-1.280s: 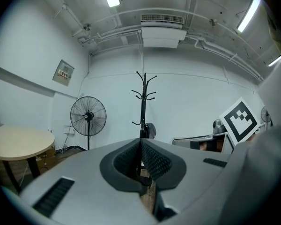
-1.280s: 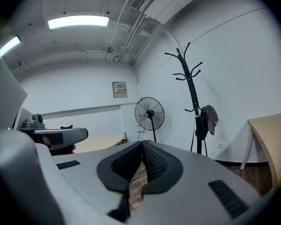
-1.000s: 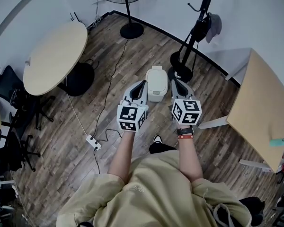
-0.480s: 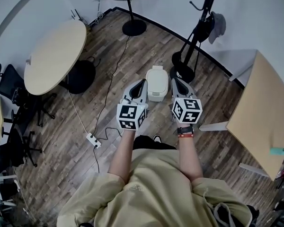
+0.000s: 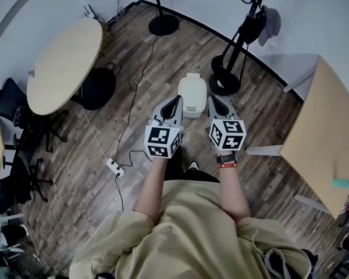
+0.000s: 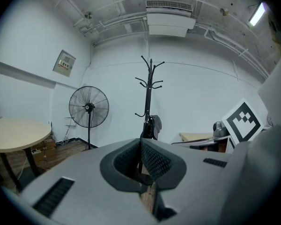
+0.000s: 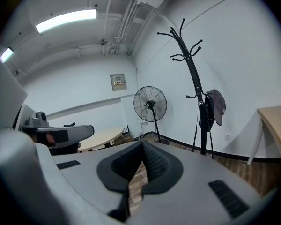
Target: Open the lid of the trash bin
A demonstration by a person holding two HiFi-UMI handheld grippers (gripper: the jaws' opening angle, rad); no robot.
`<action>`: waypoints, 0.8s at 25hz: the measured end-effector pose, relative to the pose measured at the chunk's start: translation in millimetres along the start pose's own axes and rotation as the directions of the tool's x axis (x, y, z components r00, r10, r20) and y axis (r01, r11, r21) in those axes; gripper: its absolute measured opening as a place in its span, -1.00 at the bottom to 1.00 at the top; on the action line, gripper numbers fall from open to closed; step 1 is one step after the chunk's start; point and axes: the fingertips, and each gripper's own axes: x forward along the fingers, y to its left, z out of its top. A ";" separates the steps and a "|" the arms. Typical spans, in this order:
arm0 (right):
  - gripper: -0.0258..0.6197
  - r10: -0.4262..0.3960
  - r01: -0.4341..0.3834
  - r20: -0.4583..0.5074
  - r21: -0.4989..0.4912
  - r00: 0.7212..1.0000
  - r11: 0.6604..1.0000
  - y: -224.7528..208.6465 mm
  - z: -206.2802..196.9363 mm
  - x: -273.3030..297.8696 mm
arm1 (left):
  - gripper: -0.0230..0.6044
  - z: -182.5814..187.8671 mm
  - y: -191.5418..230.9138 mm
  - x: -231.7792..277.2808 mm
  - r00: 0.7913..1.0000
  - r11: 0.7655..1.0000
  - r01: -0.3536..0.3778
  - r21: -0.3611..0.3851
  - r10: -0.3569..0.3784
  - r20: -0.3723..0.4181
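Note:
A small cream trash bin with its lid down stands on the wood floor, seen in the head view just beyond both grippers. My left gripper is held in the air at the bin's near left, shut with nothing in it. My right gripper hangs at the bin's near right, also shut and empty. In the left gripper view the left gripper has its jaws together and points at the far wall. The right gripper looks the same in the right gripper view. Neither of those two views shows the bin.
A coat rack stands right behind the bin, with a floor fan to its left. A round table and black chairs are at the left, a wooden desk at the right. A cable and power strip lie on the floor.
The view has shifted a little toward the bin, and both grippers sit slightly higher in the picture. Both stay shut and the lid stays down.

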 end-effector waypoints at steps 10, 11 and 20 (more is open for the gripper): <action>-0.87 -0.004 0.005 -0.025 0.031 1.000 1.000 -9.3 -13.2 34.7 | -0.85 -23.5 18.9 28.7 0.999 1.000 0.021 0.010 -0.021 -0.040; -0.87 -0.004 0.005 -0.029 0.034 1.000 0.999 -9.0 -16.1 38.1 | -0.85 -26.4 22.0 30.3 0.999 1.000 0.023 0.006 -0.022 -0.043; -0.87 0.014 -0.011 -0.085 0.035 0.996 0.999 3.4 -43.1 67.2 | -0.85 -45.2 48.4 39.1 0.998 0.999 0.014 -0.032 -0.016 -0.058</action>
